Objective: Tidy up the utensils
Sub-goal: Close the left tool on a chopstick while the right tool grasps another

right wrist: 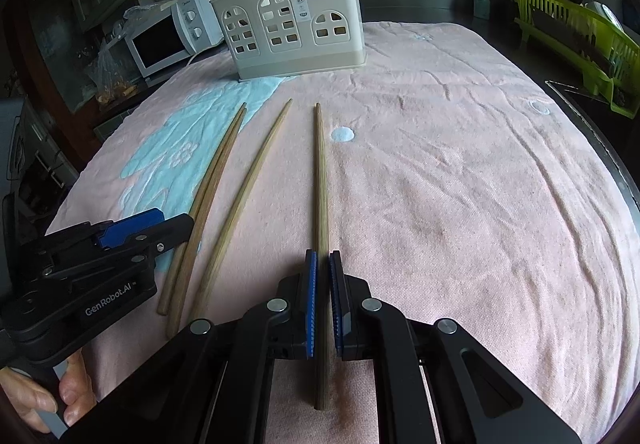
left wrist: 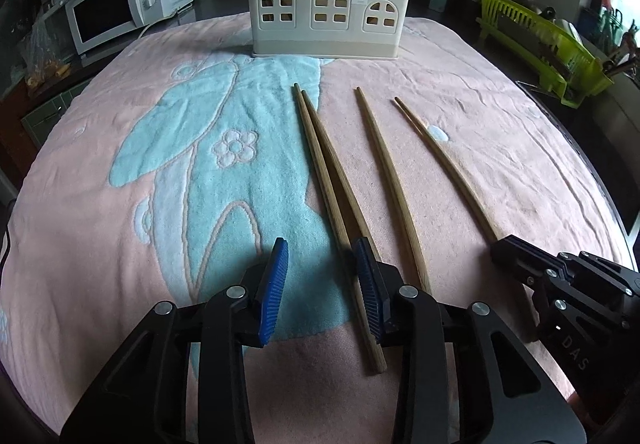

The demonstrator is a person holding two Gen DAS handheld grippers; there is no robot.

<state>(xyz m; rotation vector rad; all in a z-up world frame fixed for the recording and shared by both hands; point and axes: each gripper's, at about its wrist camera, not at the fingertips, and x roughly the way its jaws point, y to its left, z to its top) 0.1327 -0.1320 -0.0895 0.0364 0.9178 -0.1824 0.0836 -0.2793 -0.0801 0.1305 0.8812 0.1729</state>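
Right tool (right wrist: 323, 264) hides the clamped chopstick's (right wrist: 320, 172) middle.

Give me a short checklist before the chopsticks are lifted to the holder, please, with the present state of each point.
1. Right gripper shut on one chopstick: ok.
2. Left gripper shut on the pair: not ok, pads apart; one chopstick of the pair lies between the pads, the other under the right pad.
3. Third chopstick lies clear of both grippers: ok.
4. Holder upright on the towel: ok.
5. Free room inside the holder: cannot tell.
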